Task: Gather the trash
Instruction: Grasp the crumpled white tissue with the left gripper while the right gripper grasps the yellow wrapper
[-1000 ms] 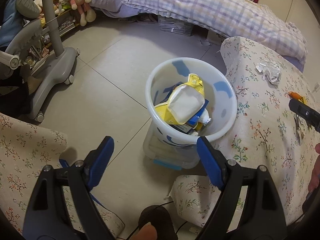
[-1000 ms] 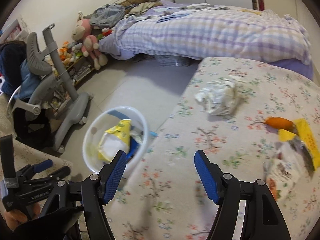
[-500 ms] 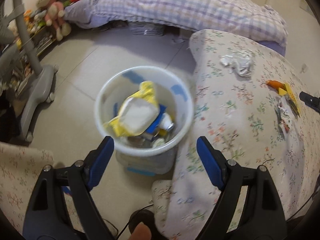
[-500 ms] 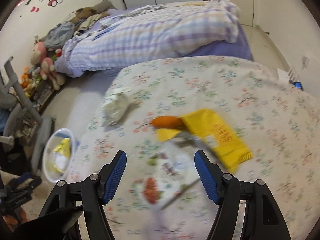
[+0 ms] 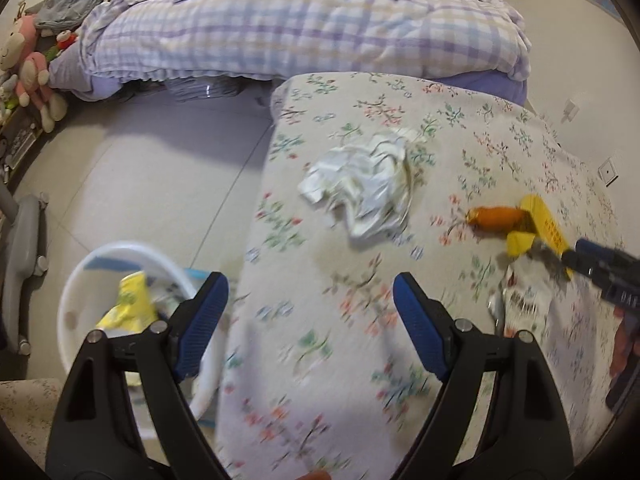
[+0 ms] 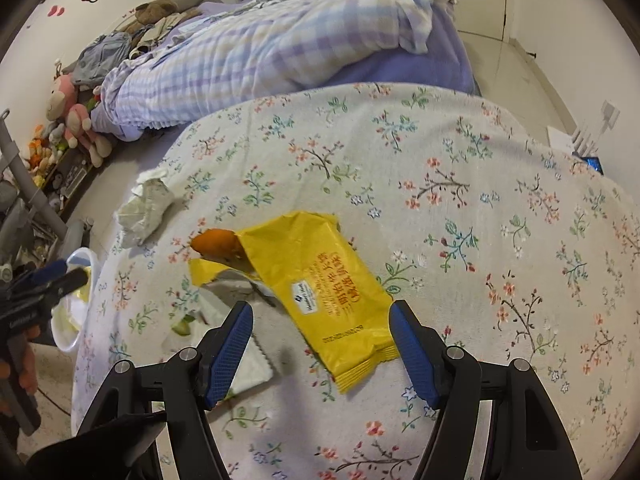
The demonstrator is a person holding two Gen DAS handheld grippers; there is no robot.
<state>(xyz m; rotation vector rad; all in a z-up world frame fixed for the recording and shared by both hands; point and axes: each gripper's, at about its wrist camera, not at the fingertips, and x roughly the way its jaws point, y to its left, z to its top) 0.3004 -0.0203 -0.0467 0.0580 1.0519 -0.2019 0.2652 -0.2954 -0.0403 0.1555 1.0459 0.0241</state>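
Observation:
A yellow snack wrapper (image 6: pixel 320 284) lies on the floral-covered table (image 6: pixel 460 220), with an orange wrapped piece (image 6: pixel 216 242) at its far end and a clear torn packet (image 6: pixel 244 356) beside it. My right gripper (image 6: pixel 320 340) hovers open over the yellow wrapper's near end, nothing between its fingers. A crumpled white tissue (image 5: pixel 360 188) sits near the table's left edge. My left gripper (image 5: pixel 308 308) is open above the table's near edge, short of the tissue. The white trash bin (image 5: pixel 116 256) stands on the floor to the left, holding a yellow packet (image 5: pixel 128 308).
A bed with a checked quilt (image 5: pixel 300 28) runs behind the table. Plush toys (image 5: pixel 28 72) line the far left wall. A grey chair base (image 5: pixel 24 248) stands left of the bin. Tiled floor (image 5: pixel 152 184) lies between bed and bin.
Both grippers swept right from the bin side to the table. The left view now centres on the tissue; the right one has settled over the yellow wrapper. Their jaws kept the same width.

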